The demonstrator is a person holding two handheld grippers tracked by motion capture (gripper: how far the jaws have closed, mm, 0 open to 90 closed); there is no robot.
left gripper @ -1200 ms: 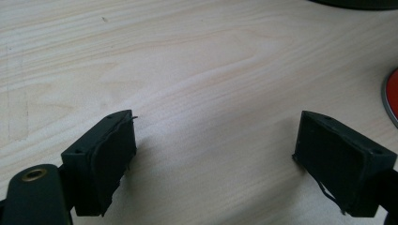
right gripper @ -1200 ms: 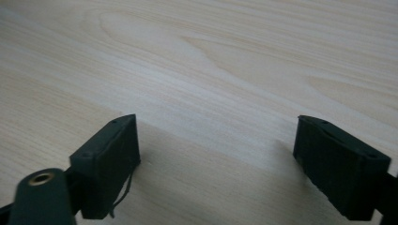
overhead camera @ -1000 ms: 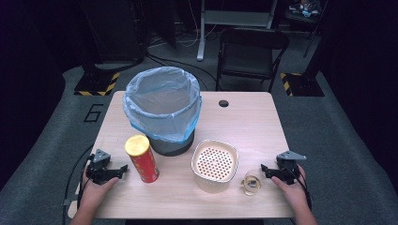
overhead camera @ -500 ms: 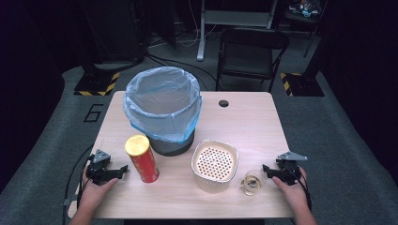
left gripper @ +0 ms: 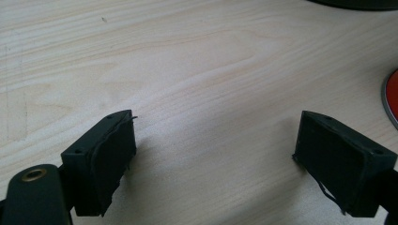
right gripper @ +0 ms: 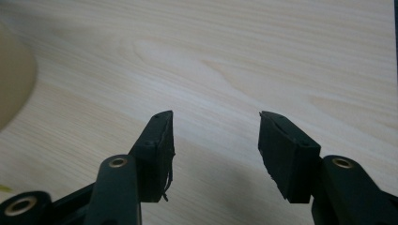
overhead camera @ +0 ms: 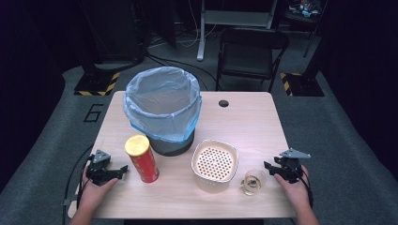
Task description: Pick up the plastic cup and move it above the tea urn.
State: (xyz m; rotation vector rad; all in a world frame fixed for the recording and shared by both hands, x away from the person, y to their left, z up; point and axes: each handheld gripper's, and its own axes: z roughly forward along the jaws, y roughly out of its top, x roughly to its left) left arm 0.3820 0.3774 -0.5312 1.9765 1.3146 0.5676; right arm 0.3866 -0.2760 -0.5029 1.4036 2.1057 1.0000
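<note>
My left gripper rests on the table's front left, open wide, pointing at a red can with a yellow lid. Bare wood lies between its jaws, and the red can's rim shows at the right edge. My right gripper sits at the front right, open, aimed at a small clear glass. Its jaws have just been closing and nothing is between them. A cream perforated container stands between the can and the glass.
A dark bin lined with a blue bag stands behind the can. The cream container's blurred side shows at the left of the right gripper view. A cable hole sits far back. A folding chair stands beyond the table.
The right gripper's jaws have drawn closer together. Both hands and all objects on the table stay where they were.
</note>
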